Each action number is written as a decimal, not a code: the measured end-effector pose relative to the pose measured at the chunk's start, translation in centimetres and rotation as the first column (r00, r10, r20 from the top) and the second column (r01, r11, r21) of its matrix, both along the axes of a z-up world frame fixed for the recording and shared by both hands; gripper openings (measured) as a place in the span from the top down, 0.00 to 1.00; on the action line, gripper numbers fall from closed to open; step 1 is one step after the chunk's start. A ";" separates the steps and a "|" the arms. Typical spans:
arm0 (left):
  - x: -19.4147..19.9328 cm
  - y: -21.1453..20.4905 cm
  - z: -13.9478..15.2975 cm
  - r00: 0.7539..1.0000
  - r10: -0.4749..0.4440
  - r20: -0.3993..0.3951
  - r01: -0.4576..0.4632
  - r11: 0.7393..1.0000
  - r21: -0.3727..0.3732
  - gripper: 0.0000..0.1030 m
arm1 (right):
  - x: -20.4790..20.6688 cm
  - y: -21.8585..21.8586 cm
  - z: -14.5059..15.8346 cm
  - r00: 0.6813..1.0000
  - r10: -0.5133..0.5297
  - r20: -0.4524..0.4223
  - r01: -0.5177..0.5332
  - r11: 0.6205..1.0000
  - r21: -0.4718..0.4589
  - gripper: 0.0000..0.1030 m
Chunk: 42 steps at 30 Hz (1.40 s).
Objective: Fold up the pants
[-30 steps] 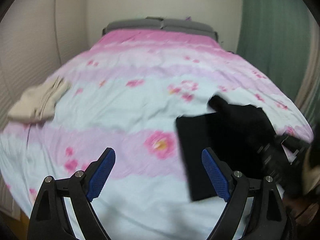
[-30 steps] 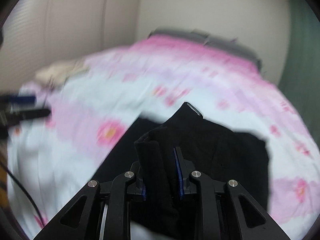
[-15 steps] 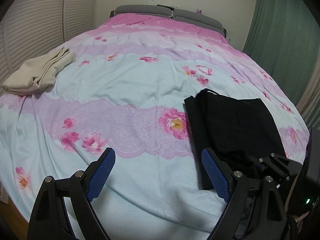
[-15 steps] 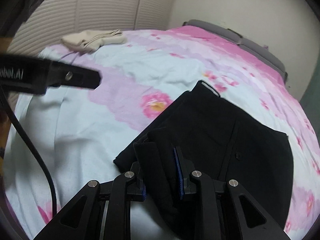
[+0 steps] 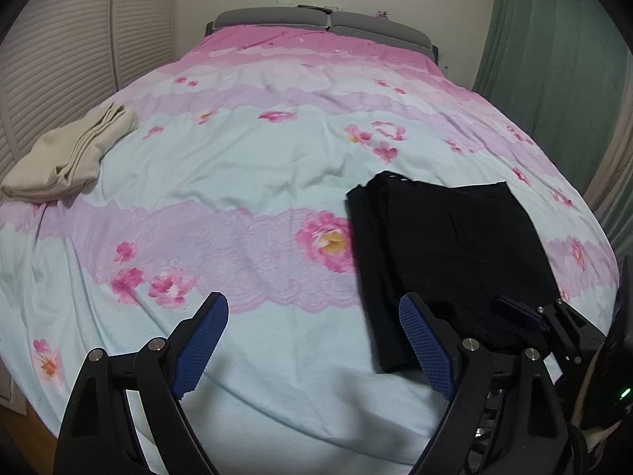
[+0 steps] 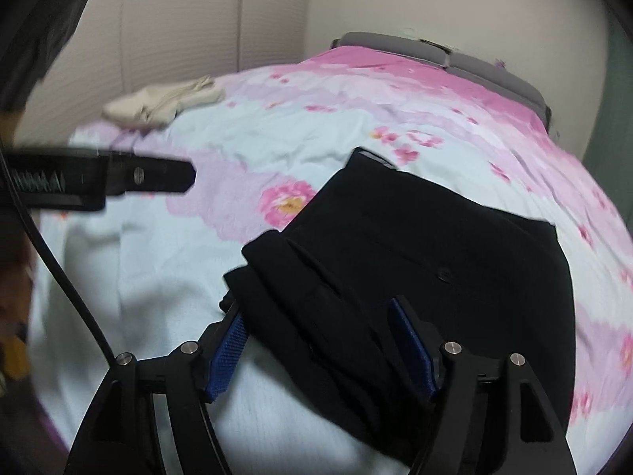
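Our right tongs (image 6: 322,342) have just sprung apart, releasing the black pants (image 5: 447,249), now folded on the bed's (image 5: 245,158) near right, while our left tongs (image 5: 312,340) gape empty.

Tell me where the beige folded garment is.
In the left wrist view the beige folded garment lies at the bed's far left edge, beside the slatted doors, well apart from the black pants.

Black pants (image 5: 447,245) are laid folded flat on the bed, at four o'clock in the left view.
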State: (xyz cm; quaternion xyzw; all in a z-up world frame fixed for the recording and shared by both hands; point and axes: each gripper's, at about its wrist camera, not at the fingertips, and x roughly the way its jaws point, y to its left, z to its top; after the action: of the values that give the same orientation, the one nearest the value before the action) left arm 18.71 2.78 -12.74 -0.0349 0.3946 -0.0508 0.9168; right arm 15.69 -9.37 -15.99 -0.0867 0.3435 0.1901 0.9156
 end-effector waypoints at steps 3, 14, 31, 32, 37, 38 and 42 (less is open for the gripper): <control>-0.4 -1.3 0.7 1.000 -0.011 0.022 0.011 1.000 -0.005 0.14 | -1.0 -2.7 1.3 0.998 -0.054 -0.009 0.055 0.996 0.068 0.22; -1.7 -8.0 1.1 0.995 -0.079 0.062 0.080 0.997 -0.010 0.13 | -4.3 -17.2 2.7 0.947 -0.315 -0.063 0.321 0.917 0.236 0.14; 1.7 -8.4 -6.2 0.996 0.063 -0.056 -0.065 0.997 -0.032 0.13 | 2.6 -26.7 -6.1 0.838 -0.346 -0.422 0.539 0.642 0.545 0.14; 1.9 -7.9 -6.5 0.995 0.074 -0.067 -0.077 0.996 -0.044 0.13 | 3.0 -26.5 -6.3 0.839 -0.338 -0.426 0.536 0.647 0.542 0.14; 3.0 -5.6 -8.0 0.985 0.126 -0.119 -0.143 0.979 -0.147 0.07 | 3.8 -25.9 -7.0 0.845 -0.328 -0.423 0.525 0.661 0.536 0.13; 3.1 -5.4 -8.3 0.984 0.127 -0.126 -0.146 0.976 -0.163 0.06 | 3.9 -25.8 -7.0 0.846 -0.324 -0.423 0.522 0.663 0.537 0.12; 3.6 -5.0 -9.0 0.984 0.109 -0.144 -0.138 0.968 -0.209 0.04 | 4.5 -25.3 -7.2 0.863 -0.288 -0.416 0.489 0.684 0.541 0.11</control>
State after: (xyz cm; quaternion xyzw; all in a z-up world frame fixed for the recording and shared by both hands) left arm 22.31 -2.17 -21.75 -0.1628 0.4431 -0.0340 0.8809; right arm 20.18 -34.65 -23.19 0.3305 0.4037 0.1037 0.8468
